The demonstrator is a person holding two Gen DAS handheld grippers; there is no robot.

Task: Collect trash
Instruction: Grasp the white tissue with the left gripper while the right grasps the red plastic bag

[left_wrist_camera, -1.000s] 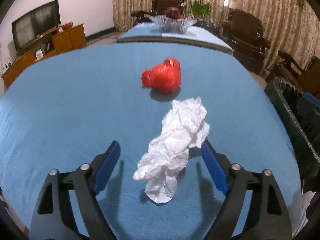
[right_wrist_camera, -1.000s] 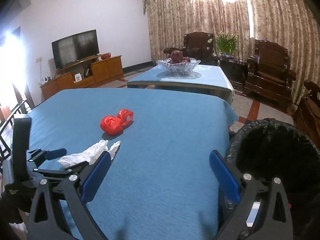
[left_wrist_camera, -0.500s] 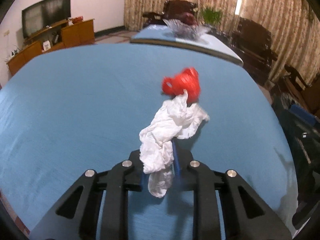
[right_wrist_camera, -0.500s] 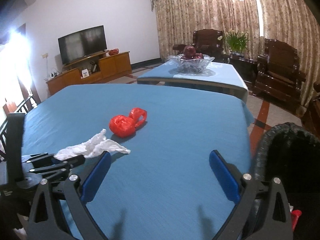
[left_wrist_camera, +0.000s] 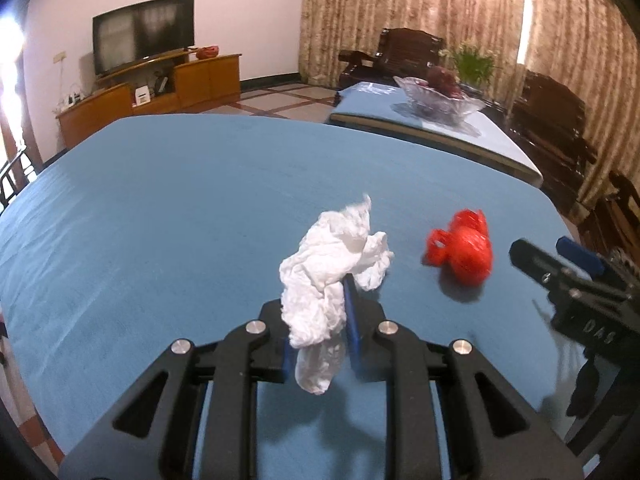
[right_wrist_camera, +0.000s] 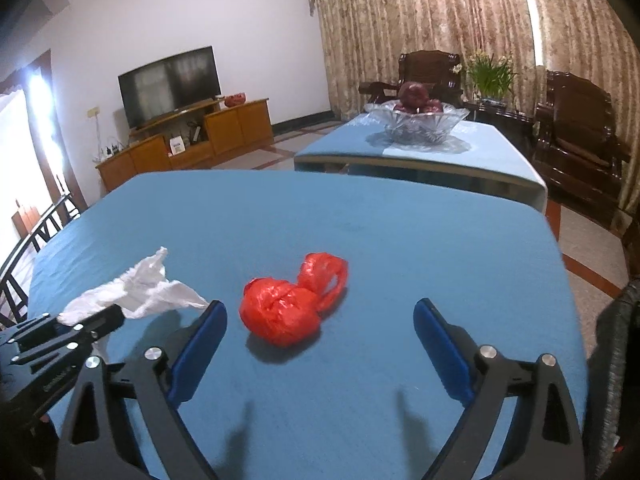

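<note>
My left gripper (left_wrist_camera: 320,320) is shut on a crumpled white tissue (left_wrist_camera: 332,264) and holds it above the blue tablecloth (left_wrist_camera: 160,220); the tissue also shows in the right wrist view (right_wrist_camera: 136,292), with the left gripper (right_wrist_camera: 100,320) below it. A crumpled red plastic bag (left_wrist_camera: 464,252) lies on the cloth to the right of the tissue. In the right wrist view the red bag (right_wrist_camera: 292,304) lies just ahead of my right gripper (right_wrist_camera: 320,320), between its open blue pads. The right gripper also shows in the left wrist view (left_wrist_camera: 556,260).
A black trash bin (right_wrist_camera: 616,360) stands off the table's right edge. A second blue table with a glass fruit bowl (right_wrist_camera: 416,122) is behind. Dark wooden chairs (right_wrist_camera: 576,136) stand at the right; a TV (right_wrist_camera: 170,84) and cabinet stand at the left.
My left gripper closed on the tissue and lifted it off the cloth, swinging left. My right gripper moved forward and left, up to the red bag.
</note>
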